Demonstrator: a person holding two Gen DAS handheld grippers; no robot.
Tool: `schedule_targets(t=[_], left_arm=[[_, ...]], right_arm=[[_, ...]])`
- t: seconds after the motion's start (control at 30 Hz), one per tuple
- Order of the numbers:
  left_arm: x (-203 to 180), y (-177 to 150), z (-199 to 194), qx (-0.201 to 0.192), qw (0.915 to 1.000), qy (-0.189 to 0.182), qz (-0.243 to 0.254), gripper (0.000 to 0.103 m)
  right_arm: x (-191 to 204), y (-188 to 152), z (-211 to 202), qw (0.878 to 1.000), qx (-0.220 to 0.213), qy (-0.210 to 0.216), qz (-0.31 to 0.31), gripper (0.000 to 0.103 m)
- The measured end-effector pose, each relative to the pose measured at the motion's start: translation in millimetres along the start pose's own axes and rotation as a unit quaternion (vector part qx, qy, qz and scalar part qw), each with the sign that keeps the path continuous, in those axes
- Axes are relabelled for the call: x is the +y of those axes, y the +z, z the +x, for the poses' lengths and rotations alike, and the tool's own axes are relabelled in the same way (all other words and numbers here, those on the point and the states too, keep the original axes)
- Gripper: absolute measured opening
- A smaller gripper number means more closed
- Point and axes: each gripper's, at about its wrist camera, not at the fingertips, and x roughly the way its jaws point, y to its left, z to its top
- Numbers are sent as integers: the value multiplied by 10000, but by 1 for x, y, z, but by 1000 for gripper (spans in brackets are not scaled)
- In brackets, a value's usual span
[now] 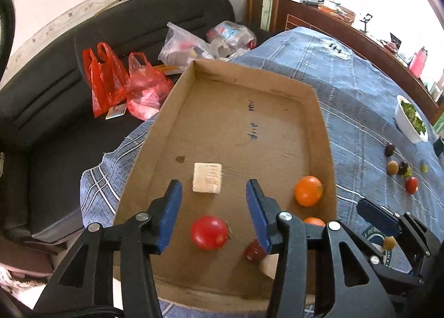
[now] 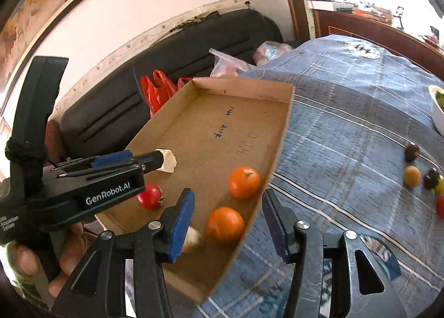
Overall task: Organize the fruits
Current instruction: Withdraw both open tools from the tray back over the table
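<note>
Left wrist view: left hand-held gripper (image 1: 213, 207) hanging over the cardboard tray (image 1: 313, 96), blue fingers (image 1: 172, 215) apart, nothing pressed between them. Red tomato (image 1: 209, 232) lying loose on the tray floor in the gap below the fingers, touching neither. Small dark red fruit (image 1: 254, 251) at 4 o'clock from the tomato, partly hidden behind the right-side finger. Pale block (image 1: 207, 178) at 12 o'clock from the tomato, near the fingertips. One orange fruit (image 1: 308, 191) at 3 o'clock by the tray's right wall, a second orange fruit (image 1: 313, 221) just below it, mostly covered by the gripper frame. Tray resting on the blue checked cloth (image 1: 355, 101) of the worktop. Loose small fruits (image 1: 399, 168) at 3 o'clock on the cloth, well apart from the tray; white bowl (image 1: 402, 121) of greens at 2 o'clock beyond them. Red plastic bags (image 1: 111, 79) on the dark sofa (image 1: 55, 112) at 10 o'clock.

Right wrist view: right hand-held gripper (image 2: 227, 223) with fingers apart, straddling the tray's right wall, clamped on nothing. Nearer orange fruit lying between the fingers, blurred, free of both pads. Pale rounded piece (image 2: 194, 237) just beside the left-side finger, too blurred to identify. Left gripper at 9 o'clock, held by a person's hand (image 2: 41, 259).
</note>
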Motion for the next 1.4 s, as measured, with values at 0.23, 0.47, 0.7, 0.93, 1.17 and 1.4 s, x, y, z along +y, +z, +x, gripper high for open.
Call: schedule_targets(t=[0.23,0.47,0.7,0.93,1.17,1.4], left_arm=[[-18,-6,-14,-38,9998,-142,148,47],[-40,-14,-25,-14,9989,-328,349,47],[-70,-26,-37,8,9961,-619,627,46],[-100,-44,-45,136,9904,-934,1015,46],[-125,-66,-50,334,9814,-1335,1339,47],[-145,-85,-51,537,9740,-1519,1590,47]], right_arm=[[-22,-14,-34,9995,-183,-115,250,53],[-49,-33,-65,9974,-330,-325,560,53],[-85,-52,-96,9926,-458,-603,946,53],[-124,-72,-128,9838,-628,-931,1396,53],[-146,-91,-150,9764,-735,-1177,1653,54],[-153,-101,-159,9736,-788,-1232,1755,54]])
